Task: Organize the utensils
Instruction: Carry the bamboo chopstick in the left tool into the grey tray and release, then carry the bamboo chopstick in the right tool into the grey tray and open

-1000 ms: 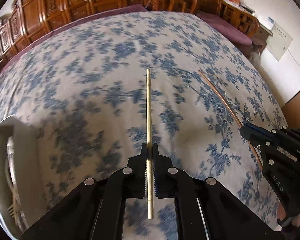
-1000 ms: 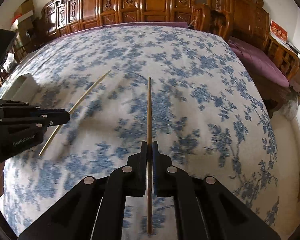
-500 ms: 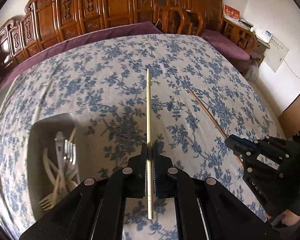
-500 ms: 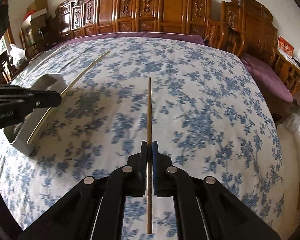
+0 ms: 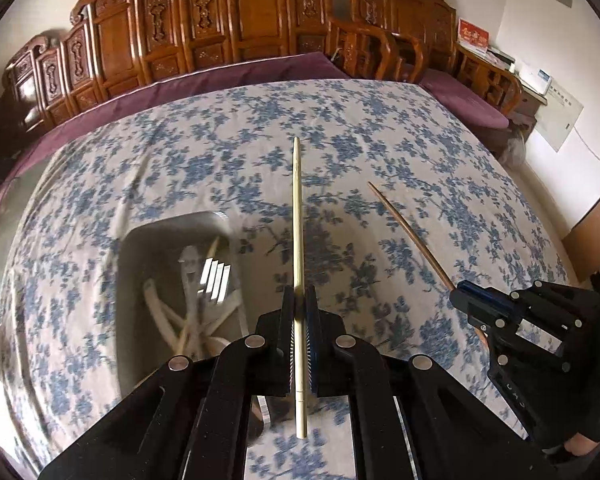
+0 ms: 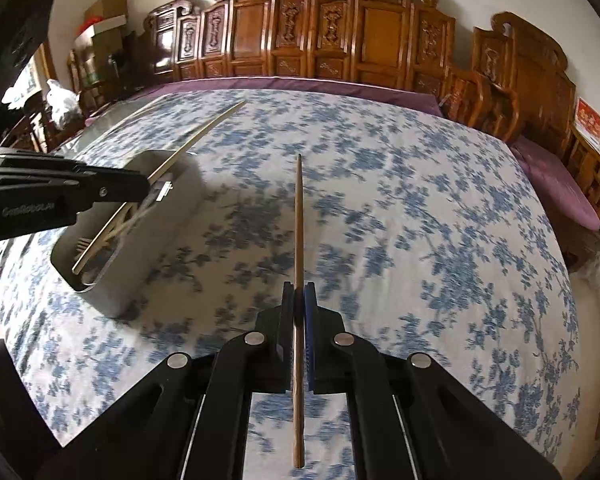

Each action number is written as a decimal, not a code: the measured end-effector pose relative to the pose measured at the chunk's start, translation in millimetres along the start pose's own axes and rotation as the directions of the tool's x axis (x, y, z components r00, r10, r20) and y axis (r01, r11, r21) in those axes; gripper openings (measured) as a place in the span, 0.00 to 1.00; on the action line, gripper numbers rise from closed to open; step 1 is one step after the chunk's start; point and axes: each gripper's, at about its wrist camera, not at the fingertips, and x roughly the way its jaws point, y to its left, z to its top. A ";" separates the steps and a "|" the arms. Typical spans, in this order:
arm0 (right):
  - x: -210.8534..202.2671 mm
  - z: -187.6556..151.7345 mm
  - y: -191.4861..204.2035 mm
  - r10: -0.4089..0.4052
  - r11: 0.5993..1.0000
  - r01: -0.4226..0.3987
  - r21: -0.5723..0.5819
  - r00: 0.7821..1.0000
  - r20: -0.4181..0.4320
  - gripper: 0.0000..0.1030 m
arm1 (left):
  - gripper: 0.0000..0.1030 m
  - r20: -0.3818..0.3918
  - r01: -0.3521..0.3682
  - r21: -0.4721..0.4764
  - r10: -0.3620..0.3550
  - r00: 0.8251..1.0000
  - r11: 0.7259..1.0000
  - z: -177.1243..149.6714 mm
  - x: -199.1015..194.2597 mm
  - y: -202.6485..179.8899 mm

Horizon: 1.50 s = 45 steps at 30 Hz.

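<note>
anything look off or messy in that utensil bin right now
Somewhat: inside the grey rectangular bin the pale utensils lie crisscrossed in a loose heap, with a metal fork angled across them. Nothing looks spilled or broken.

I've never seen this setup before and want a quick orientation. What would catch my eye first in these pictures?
Each gripper is shut on a single chopstick: the left gripper holds a pale chopstick, the right gripper a brown chopstick. Both hang above a blue-flowered cloth. At left, a grey bin holds utensils, with the pale chopstick over it.
</note>
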 end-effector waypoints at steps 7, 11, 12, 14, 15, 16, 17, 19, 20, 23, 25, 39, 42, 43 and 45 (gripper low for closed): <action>-0.2 10.0 24.1 0.044 0.999 -0.044 -0.003 0.999 0.008 0.06 | 0.04 -0.014 -0.027 -0.012 0.027 1.000 1.000 -10.3 -2.3 32.4; 2.1 15.9 35.1 0.056 0.998 -0.056 -0.006 0.998 0.010 0.06 | 0.04 -0.023 -0.044 -0.016 0.044 0.999 0.999 -14.1 -0.7 51.3; 3.2 17.9 38.7 0.062 0.998 -0.062 -0.007 0.998 0.010 0.06 | 0.04 -0.025 -0.048 -0.015 0.047 0.999 0.999 -15.0 0.3 54.7; 4.4 20.0 43.3 0.068 0.998 -0.068 -0.010 0.998 0.009 0.06 | 0.04 -0.033 -0.049 -0.014 0.049 0.998 0.999 -16.2 2.8 61.0; 5.2 21.3 46.3 0.072 0.997 -0.072 -0.012 0.997 0.008 0.06 | 0.04 -0.041 -0.052 -0.012 0.051 0.998 0.999 -17.5 5.9 65.7; 5.8 22.4 49.3 0.077 0.997 -0.077 -0.015 0.997 0.006 0.06 | 0.04 -0.045 -0.054 -0.013 0.053 0.998 0.998 -18.7 7.4 68.0; 5.9 23.1 52.2 0.080 0.997 -0.080 -0.019 0.997 0.006 0.06 | 0.04 -0.053 -0.057 -0.015 0.056 0.997 0.998 -20.4 10.7 71.5; 5.6 24.1 56.6 0.084 0.996 -0.084 -0.026 0.996 0.006 0.06 | 0.04 -0.065 -0.062 -0.022 0.060 0.996 0.998 -24.4 16.7 77.7; 5.4 24.5 58.5 0.087 0.996 -0.087 -0.029 0.996 0.006 0.06 | 0.04 -0.072 -0.062 -0.028 0.060 0.996 0.998 -26.7 19.7 80.9; 4.8 25.1 63.7 0.089 0.995 -0.089 -0.038 0.996 0.004 0.06 | 0.04 -0.087 -0.065 -0.035 0.062 0.994 0.997 -32.4 26.7 88.1; 5.2 24.8 64.5 0.089 0.995 -0.089 -0.039 0.996 0.001 0.06 | 0.04 -0.094 -0.068 -0.035 0.064 0.994 0.997 -34.9 30.0 91.1; 6.2 28.0 69.8 0.103 0.994 -0.103 -0.041 0.995 -0.004 0.06 | 0.06 -0.143 -0.064 -0.020 0.060 0.988 0.998 -40.0 46.2 100.0; 5.9 29.4 74.9 0.113 0.993 -0.113 -0.042 0.994 -0.004 0.06 | 0.17 -0.127 -0.061 -0.032 0.056 0.990 0.998 -41.0 39.4 102.4; 6.0 30.0 76.9 0.114 0.992 -0.114 -0.044 0.993 -0.004 0.06 | 0.21 -0.117 -0.062 -0.034 0.057 0.991 0.998 -41.9 35.7 103.7; 5.3 31.6 82.7 0.118 0.992 -0.118 -0.054 0.993 -0.003 0.06 | 0.24 -0.095 -0.061 -0.035 0.058 0.994 0.998 -44.3 26.1 106.4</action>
